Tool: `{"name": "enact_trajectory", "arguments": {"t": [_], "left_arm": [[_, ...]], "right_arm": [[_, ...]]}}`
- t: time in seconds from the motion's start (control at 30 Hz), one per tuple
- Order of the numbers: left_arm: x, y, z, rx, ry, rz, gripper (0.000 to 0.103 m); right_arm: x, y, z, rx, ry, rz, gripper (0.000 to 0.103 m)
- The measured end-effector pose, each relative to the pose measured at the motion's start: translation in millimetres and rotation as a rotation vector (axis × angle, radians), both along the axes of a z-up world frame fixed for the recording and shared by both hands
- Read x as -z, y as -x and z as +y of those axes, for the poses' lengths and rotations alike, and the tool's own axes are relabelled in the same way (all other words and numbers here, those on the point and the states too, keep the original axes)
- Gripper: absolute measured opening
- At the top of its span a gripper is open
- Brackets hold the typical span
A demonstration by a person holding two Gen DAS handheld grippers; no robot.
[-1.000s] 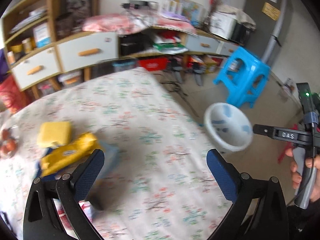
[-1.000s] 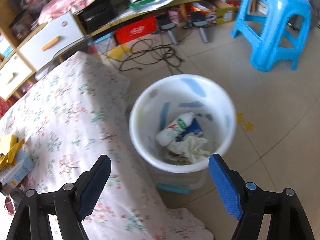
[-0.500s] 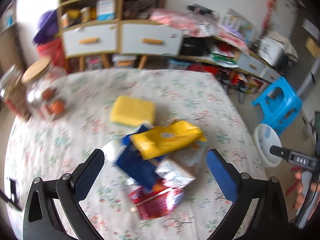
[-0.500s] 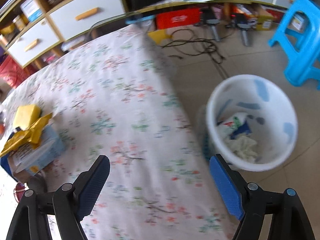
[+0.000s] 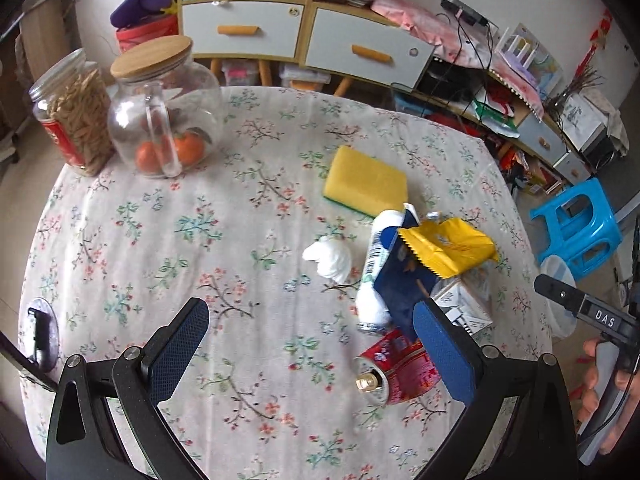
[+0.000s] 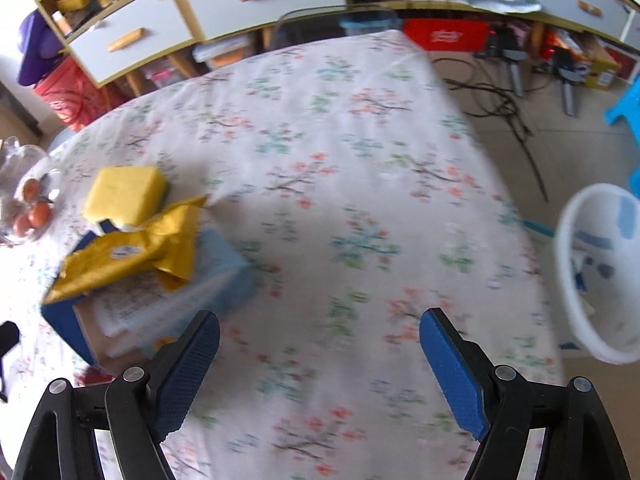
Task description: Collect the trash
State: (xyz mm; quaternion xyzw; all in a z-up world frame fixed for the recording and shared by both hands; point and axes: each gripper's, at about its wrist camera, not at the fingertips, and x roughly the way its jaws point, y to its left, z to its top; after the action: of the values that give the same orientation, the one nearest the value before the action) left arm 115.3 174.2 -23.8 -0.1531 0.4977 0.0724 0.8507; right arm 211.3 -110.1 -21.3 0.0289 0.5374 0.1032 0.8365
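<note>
With both tongs (image 5: pixel 310 352) (image 6: pixel 320 356) gaping and empty, the wrapper (image 5: pixel 448 250) at frame right looks light and crinkly. Pinch its serrated edge. The tissue (image 5: pixel 330 258) is soft.

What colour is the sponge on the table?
Yellow, with a thin green layer underneath; the sponge shows best in the left wrist view.

A lived-in home room: a floral-clothed round table (image 5: pixel 240 240), wooden shelving with white drawers (image 5: pixel 304 36) at twelve o'clock, a blue plastic stool (image 5: pixel 576 228) at three o'clock.
</note>
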Motion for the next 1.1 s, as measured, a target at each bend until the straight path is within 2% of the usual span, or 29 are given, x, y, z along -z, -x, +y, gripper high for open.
{"name": "enact_trajectory", "arguments": {"t": [0.17,0.37,0.6,0.67,0.73,0.77,0.83,0.87,0.93,1.0,1.03,1.1], "left_arm": [[-0.9,5.4,12.3,-0.008,-0.033,-0.002,0.103],[2.8,10.0,26.7,-0.015,0.004,0.010,0.103],[4.5,12.1,26.0,0.000,-0.019,0.015,0.103],[5.2,11.4,22.7,0.013,-0.033,0.020,0.103],[5.1,9.9,16.8,0.033,-0.068,0.025,0.103],[5.5,9.4,14.6,0.042,-0.082,0.026,0.103],[6.2,8.0,10.3,0.057,-0.102,0.027,0.103],[6.9,6.9,8.3,0.064,-0.102,0.028,0.103],[8.1,5.2,5.3,0.072,-0.094,0.029,0.103],[8.0,2.9,0.6,0.084,-0.088,0.024,0.103],[7.4,1.7,-2.0,0.088,-0.087,0.021,0.103],[5.3,-0.4,-7.8,0.095,-0.085,0.008,0.103]], "right_arm": [[0.0,-8.0,24.9,-0.017,-0.062,0.002,0.086],[4.7,-18.9,47.8,-0.026,-0.145,0.020,0.086],[19.0,-33.0,63.8,-0.014,-0.197,0.053,0.085],[25.0,-35.5,67.4,-0.019,-0.218,0.074,0.080],[32.6,-36.4,70.0,-0.027,-0.240,0.108,0.069],[33.2,-35.2,69.5,-0.026,-0.242,0.109,0.068],[31.6,-33.9,68.4,-0.031,-0.232,0.096,0.054],[30.0,-33.4,66.9,-0.037,-0.231,0.090,0.050],[27.4,-31.8,65.2,-0.052,-0.226,0.085,0.033],[25.2,-29.8,63.5,-0.066,-0.204,0.076,0.027],[24.5,-28.8,61.9,-0.069,-0.198,0.072,0.012],[21.8,-27.0,59.1,-0.075,-0.183,0.063,0.010]]}}
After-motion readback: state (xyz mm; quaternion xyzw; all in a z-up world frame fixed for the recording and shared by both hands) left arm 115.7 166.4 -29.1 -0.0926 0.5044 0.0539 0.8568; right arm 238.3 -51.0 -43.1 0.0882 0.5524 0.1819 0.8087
